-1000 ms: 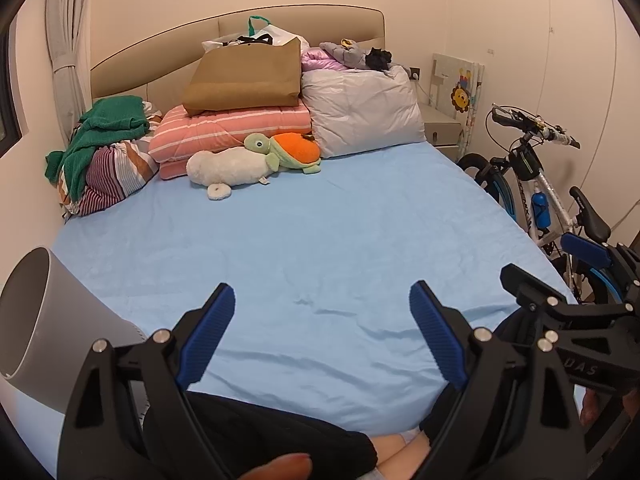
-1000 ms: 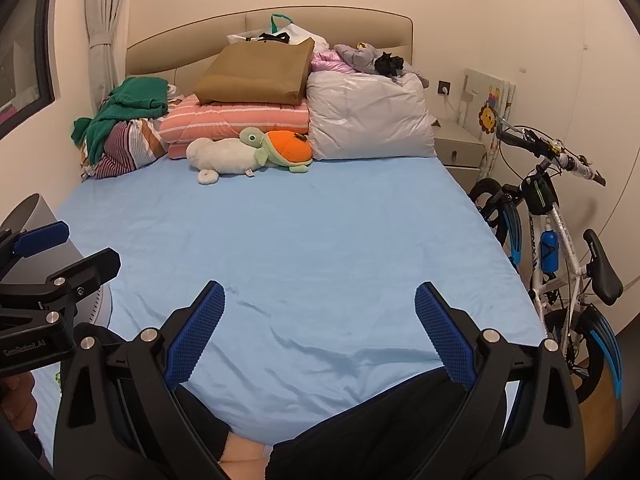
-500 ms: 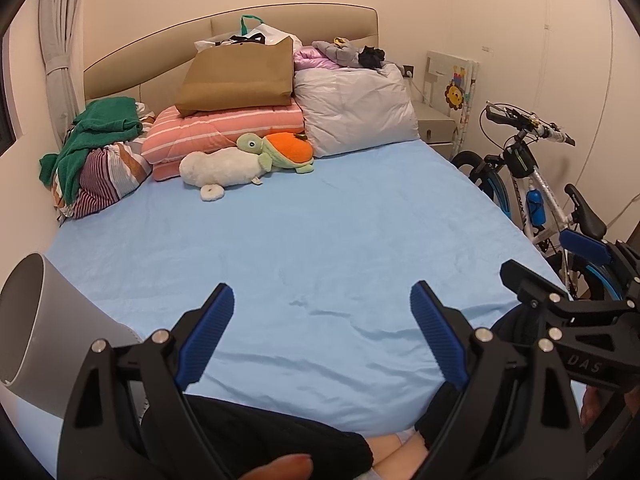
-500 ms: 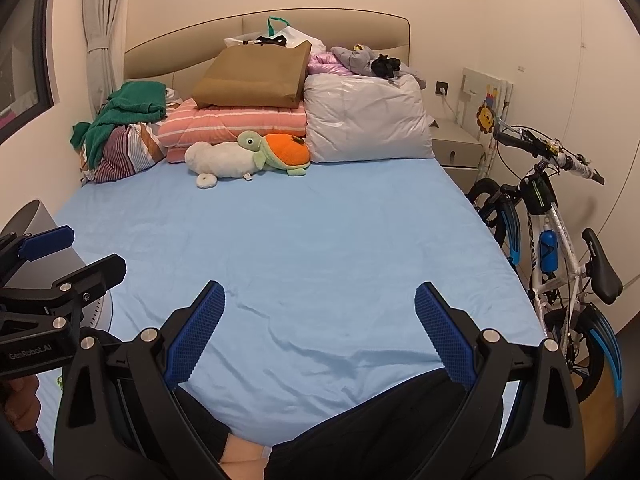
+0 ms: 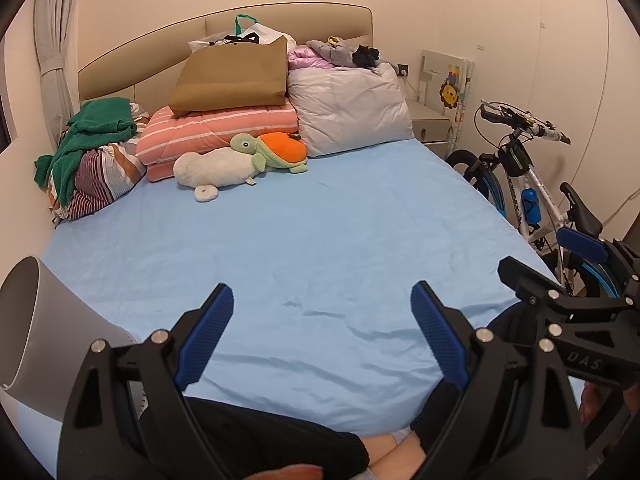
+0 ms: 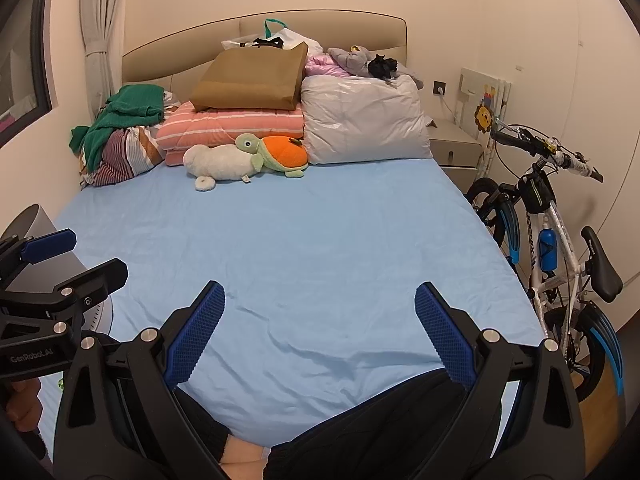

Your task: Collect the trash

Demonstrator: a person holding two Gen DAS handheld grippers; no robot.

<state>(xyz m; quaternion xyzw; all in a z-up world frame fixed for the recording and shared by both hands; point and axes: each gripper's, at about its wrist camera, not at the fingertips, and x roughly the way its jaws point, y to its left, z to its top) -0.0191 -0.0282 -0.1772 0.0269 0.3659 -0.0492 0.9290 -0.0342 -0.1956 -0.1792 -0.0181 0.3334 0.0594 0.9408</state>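
My left gripper (image 5: pixel 322 300) is open over the near part of a blue bed sheet (image 5: pixel 320 220), with nothing between its fingers. My right gripper (image 6: pixel 320 300) is open over the same sheet (image 6: pixel 304 240), also holding nothing. Each gripper appears in the other's view, the right one (image 5: pixel 580 276) at the right edge and the left one (image 6: pixel 52 260) at the left edge. A white cylindrical bin (image 5: pixel 40 320) lies tilted at the bed's near left corner, its mouth facing left; it shows again as the bin (image 6: pixel 36 220). No loose trash shows on the bare sheet.
At the headboard lie a brown paper bag (image 5: pixel 232 76), a white plastic bag (image 5: pixel 256 34), pillows, a pink striped quilt (image 5: pixel 216 128), plush toys (image 5: pixel 240 160) and a clothes pile (image 5: pixel 92 152). A bicycle (image 6: pixel 552 216) stands along the right side. The person's dark-clothed legs fill the bottom.
Both grippers have drifted only slightly over the near end of the bed. Their jaws stayed open and nothing was taken hold of.
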